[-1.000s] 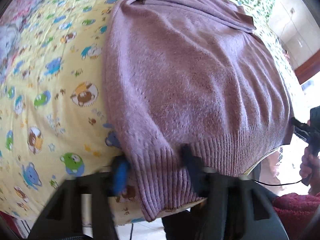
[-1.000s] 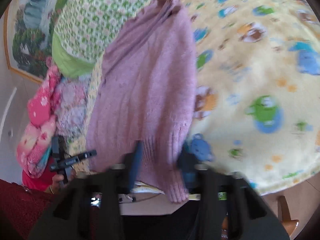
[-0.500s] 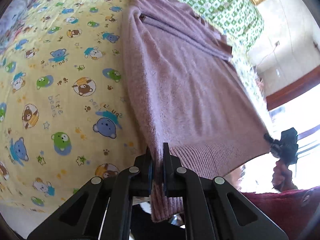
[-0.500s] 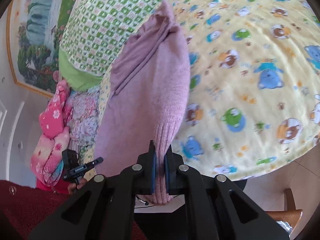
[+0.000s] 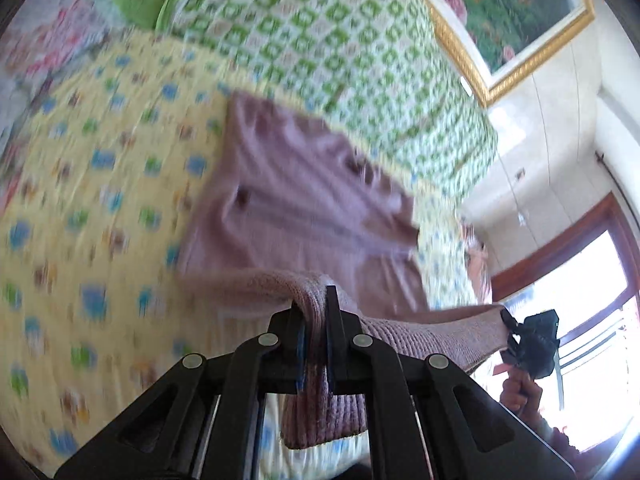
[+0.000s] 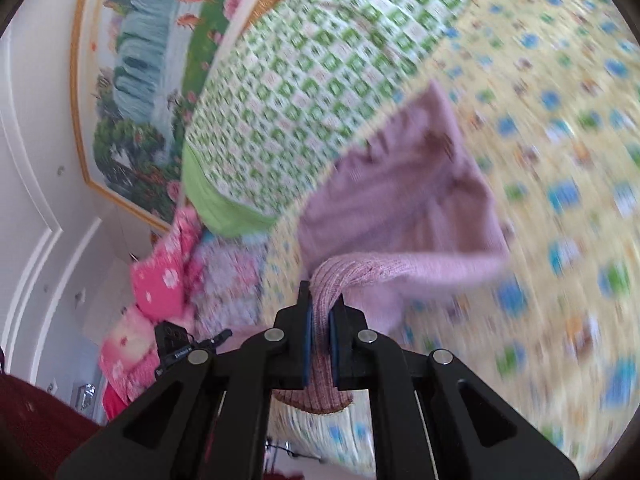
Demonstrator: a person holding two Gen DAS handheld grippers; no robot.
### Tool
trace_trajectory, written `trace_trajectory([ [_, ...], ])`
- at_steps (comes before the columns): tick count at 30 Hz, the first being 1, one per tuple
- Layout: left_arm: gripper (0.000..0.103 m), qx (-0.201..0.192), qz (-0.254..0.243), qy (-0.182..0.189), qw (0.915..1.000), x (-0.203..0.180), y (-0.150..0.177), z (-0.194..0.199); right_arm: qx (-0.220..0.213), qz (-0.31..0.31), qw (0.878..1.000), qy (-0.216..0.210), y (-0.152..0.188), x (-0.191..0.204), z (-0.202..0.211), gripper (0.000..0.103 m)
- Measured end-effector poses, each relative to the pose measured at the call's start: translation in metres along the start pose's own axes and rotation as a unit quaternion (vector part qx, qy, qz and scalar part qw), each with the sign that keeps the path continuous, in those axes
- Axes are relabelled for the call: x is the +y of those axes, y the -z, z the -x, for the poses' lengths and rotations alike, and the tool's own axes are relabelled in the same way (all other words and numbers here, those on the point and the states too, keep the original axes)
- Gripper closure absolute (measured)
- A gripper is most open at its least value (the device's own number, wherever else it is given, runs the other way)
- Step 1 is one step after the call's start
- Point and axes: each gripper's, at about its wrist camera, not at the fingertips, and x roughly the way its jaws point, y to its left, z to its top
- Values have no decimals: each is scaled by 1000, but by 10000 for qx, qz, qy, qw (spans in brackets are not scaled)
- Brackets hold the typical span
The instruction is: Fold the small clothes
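Note:
A mauve knitted sweater (image 5: 296,208) lies on a yellow bear-print bedsheet (image 5: 92,208). My left gripper (image 5: 315,316) is shut on one corner of its ribbed hem and holds it lifted above the bed. My right gripper (image 6: 320,312) is shut on the other hem corner of the sweater (image 6: 404,200), also lifted. The hem stretches between them; the right gripper also shows in the left wrist view (image 5: 534,340), and the left gripper in the right wrist view (image 6: 180,346). The sweater's upper part rests on the sheet (image 6: 560,160). Both views are motion-blurred.
A green-and-white patterned quilt (image 5: 332,40) lies folded at the head of the bed. Pink floral bedding (image 6: 160,280) is piled beside it. A framed painting (image 6: 152,60) hangs on the wall. A window (image 5: 592,288) is at the right.
Both grippers closed on the hem corners, then lifted the hem off the bed edge and carried it forward over the sweater toward the collar end.

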Motion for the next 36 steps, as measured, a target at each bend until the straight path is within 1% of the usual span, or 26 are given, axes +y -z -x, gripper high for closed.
trace_trajectory([
  [3,98,-229,-17,-34,9997,-2,-40,-15,-144,86,9998,48,-34,1,-23,95],
  [7,98,-338,8,-146,9993,-6,-89,-47,-281,64,9992,271,-78,-10,-54,95],
  [11,98,-298,140,-251,9991,4,-135,-89,-379,-26,9982,460,-123,-29,-91,95],
  [13,98,-228,205,-368,9989,11,-154,-111,-389,-48,9977,552,-140,-38,-108,95],
  [17,98,-110,299,-522,9981,22,-181,-151,-277,-96,9970,713,-168,-58,-142,95],
  [21,98,-6,328,-612,9976,33,-200,-185,-114,-179,9956,907,-187,-84,-172,95],
  [25,98,38,392,-653,9971,42,-212,-207,-56,-297,9941,1038,-201,-106,-190,95],
  [31,98,51,509,-652,9966,56,-226,-232,1,-331,9938,1062,-217,-123,-209,95],
  [36,98,133,617,-734,9953,68,-232,-252,116,-343,9907,1314,-223,-135,-224,95],
])
